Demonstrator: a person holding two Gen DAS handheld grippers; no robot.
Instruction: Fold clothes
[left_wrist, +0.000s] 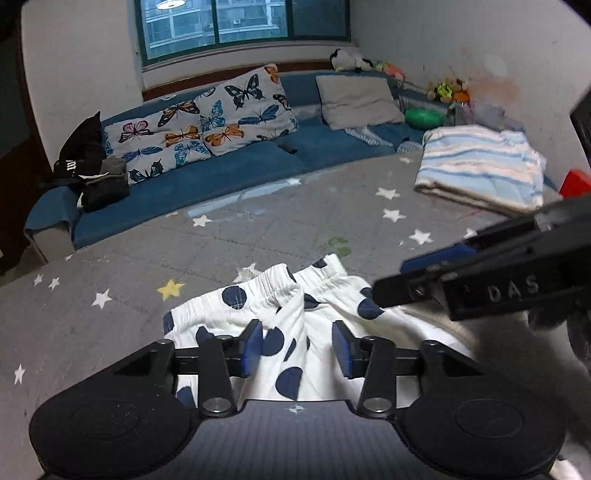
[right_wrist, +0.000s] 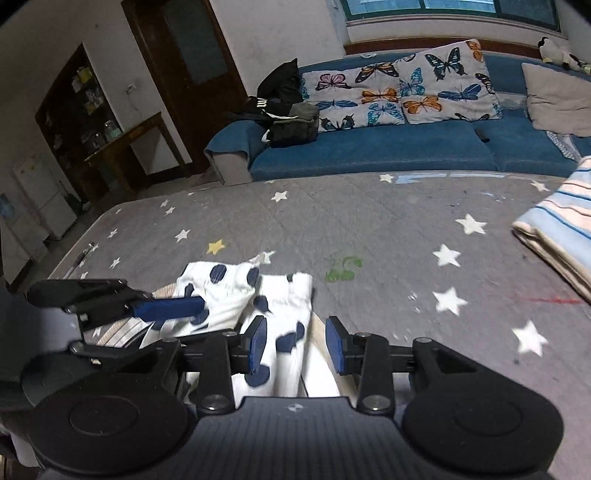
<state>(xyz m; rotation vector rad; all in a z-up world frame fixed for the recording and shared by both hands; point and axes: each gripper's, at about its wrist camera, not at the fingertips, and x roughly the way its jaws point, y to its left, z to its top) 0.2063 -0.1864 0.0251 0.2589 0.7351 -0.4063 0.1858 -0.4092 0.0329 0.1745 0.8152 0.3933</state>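
Already both grippers, the left gripper (left_wrist: 297, 343) and right gripper (right_wrist: 295, 345), are standing apart over the polka-dot shorts (left_wrist: 295, 314), unclamped, risking the fold at twelve o'clock slipping open.

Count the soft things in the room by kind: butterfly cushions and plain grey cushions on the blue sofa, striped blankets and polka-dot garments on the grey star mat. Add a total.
Butterfly cushions: 2
Plain grey cushion: 1
Striped blanket: 1
Polka-dot garment: 1
Total: 5
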